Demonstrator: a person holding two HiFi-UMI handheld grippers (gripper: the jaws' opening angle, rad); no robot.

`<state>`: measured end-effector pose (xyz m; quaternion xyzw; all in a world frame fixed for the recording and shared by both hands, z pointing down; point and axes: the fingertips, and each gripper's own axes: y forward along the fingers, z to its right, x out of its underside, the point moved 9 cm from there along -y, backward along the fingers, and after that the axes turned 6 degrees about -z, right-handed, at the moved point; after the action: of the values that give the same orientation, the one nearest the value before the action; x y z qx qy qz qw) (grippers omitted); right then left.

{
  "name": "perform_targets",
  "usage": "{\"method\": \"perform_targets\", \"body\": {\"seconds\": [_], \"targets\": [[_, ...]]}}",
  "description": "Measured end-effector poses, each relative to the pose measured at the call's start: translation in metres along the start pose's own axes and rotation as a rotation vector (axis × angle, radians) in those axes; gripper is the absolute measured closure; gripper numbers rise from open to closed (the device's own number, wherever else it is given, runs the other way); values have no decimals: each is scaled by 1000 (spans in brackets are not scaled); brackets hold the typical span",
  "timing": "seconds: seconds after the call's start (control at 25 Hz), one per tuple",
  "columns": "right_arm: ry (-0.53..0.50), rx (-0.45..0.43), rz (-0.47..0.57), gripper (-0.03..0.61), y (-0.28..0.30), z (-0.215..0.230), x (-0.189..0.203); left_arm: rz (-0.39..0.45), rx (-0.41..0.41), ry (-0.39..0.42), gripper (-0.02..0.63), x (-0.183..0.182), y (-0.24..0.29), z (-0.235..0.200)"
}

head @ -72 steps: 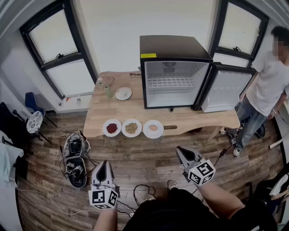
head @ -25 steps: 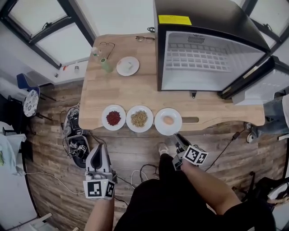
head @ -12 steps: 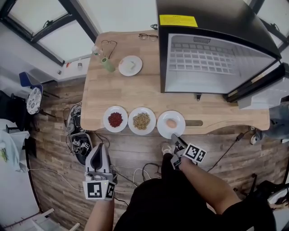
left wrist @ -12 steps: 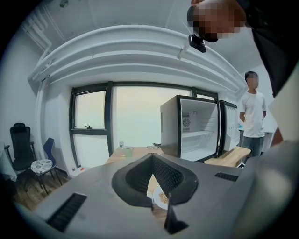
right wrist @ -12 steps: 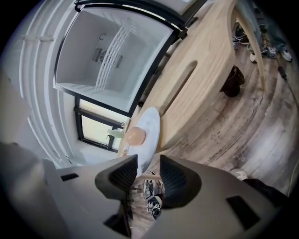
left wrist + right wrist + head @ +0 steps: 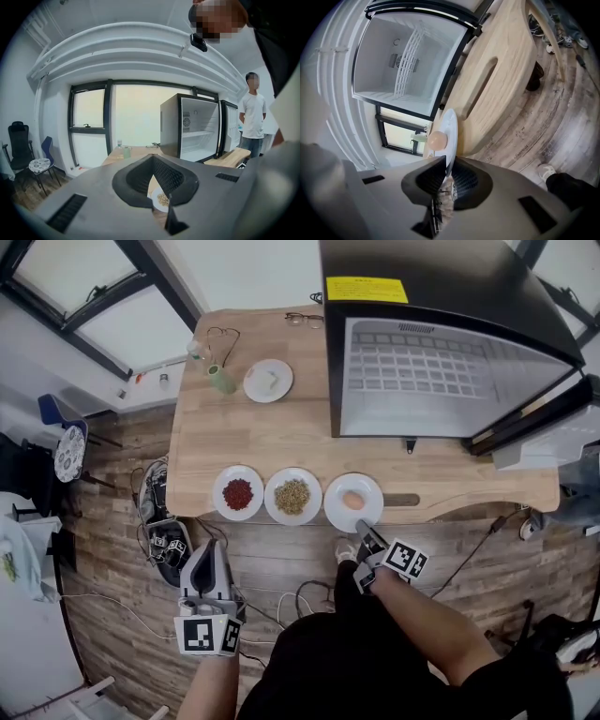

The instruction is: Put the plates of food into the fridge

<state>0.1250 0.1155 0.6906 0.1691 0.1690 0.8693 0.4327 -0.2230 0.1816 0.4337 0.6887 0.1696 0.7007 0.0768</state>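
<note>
Three white plates stand in a row at the table's front edge: one with red food (image 6: 221, 505), one with brownish grains (image 6: 277, 483), and one with a pale egg-like piece (image 6: 371, 491). My right gripper (image 6: 361, 532) reaches that last plate from the front; its jaws are closing with the plate's rim (image 6: 449, 129) pinched between them, the egg (image 6: 438, 139) just beyond. My left gripper (image 6: 204, 564) hangs shut and empty in front of the table, left of my body. The black fridge (image 6: 441, 371) stands open on the table, its shelf bare.
A fourth small plate (image 6: 255, 390), a green cup (image 6: 222, 381) and two pairs of glasses (image 6: 223, 333) lie at the table's (image 6: 281, 432) back left. Cables and gear sit on the floor by the left table edge. A person (image 6: 253, 117) stands beyond the fridge door.
My right gripper moved forward to the egg plate's near rim and closed on it. The left gripper stayed in place.
</note>
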Motion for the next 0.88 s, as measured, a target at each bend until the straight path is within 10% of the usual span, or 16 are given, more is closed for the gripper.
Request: {"method": "perform_targets", "body": {"seconds": [0.88], "targets": [[-21,-176,63,546,-26,-48,-51,42,40,17,609,-27,34,29]]}}
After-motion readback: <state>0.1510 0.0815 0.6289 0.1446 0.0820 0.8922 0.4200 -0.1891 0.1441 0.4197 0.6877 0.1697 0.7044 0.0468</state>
